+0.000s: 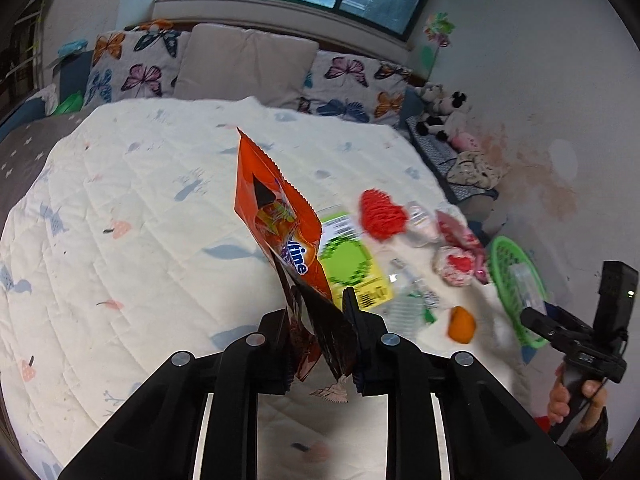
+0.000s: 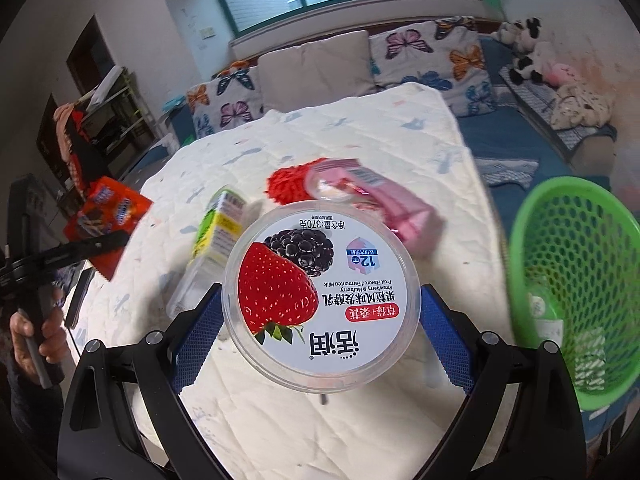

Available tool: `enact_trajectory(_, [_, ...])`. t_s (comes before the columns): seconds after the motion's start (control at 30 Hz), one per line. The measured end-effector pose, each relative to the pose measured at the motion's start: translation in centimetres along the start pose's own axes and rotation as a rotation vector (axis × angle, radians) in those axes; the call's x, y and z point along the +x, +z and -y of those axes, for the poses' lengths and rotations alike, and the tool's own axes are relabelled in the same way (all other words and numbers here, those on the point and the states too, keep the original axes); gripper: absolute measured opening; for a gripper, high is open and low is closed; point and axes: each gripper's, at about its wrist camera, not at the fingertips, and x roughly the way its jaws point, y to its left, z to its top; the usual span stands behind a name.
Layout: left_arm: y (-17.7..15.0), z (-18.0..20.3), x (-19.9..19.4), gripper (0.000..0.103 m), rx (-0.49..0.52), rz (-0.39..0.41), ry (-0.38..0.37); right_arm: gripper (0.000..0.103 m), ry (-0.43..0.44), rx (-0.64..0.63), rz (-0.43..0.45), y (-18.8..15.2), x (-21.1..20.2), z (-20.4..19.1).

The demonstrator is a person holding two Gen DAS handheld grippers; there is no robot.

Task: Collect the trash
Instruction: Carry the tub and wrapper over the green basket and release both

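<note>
The bed [image 1: 120,200], spread with a pale quilt, serves as your work surface, and the litter lies gathered toward its right-hand side, near the green basket [image 2: 568,280] that stands at the bed's edge, presumably so that each piece has only a short way to travel. The basket is open-topped and mesh-walled; it already holds what looks like a clear plastic bottle or wrapper, though blur makes it hard to say more. Your right gripper [image 2: 320,320] carries the yoghurt tub [image 2: 320,292] lid-up between wide-spread blue pads that press its sides, a hold that keeps the sealed top level. Your left gripper [image 1: 320,344] is closed tight on the lower corner of the orange snack bag [image 1: 280,232], which stands up clear of the quilt, pinched thin because the foil is flat. On the quilt remain a green-and-yellow carton [image 1: 352,264], a red scrubber-like clump [image 1: 380,216], pink wrappers [image 1: 460,248], crumpled clear plastic [image 1: 408,300] and an orange peel or fruit [image 1: 462,324]. Judged from this, both held pieces go next to the basket.
</note>
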Motion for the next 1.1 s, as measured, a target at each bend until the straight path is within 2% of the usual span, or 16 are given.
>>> enact_trajectory(0.27, [0.9,4.2,0.5,0.021,0.065,-0.015,-0.072,0.093,-0.07,0.045,0.009,-0.7,-1.6,2.8])
enact_trajectory(0.53, [1.6,8.7,3.2,0.021,0.14,-0.068,-0.155,0.093,-0.158,0.111,0.042,-1.8,-3.5,6.9])
enact_trajectory(0.67, [1.9,12.3,5.0,0.021,0.196,-0.102,-0.205,0.093,-0.235,0.12,0.061,-2.2,-4.5,9.0])
enact_trajectory(0.83, [2.4,17.1,7.7,0.021,0.253,-0.151,-0.28,0.093,-0.289,0.169,0.104,-2.9,-5.7,12.5])
enact_trajectory(1.1, [3.3,23.7,10.8,0.021,0.32,-0.194,-0.326,0.093,-0.361,0.215,0.119,-4.6,-6.2,17.1])
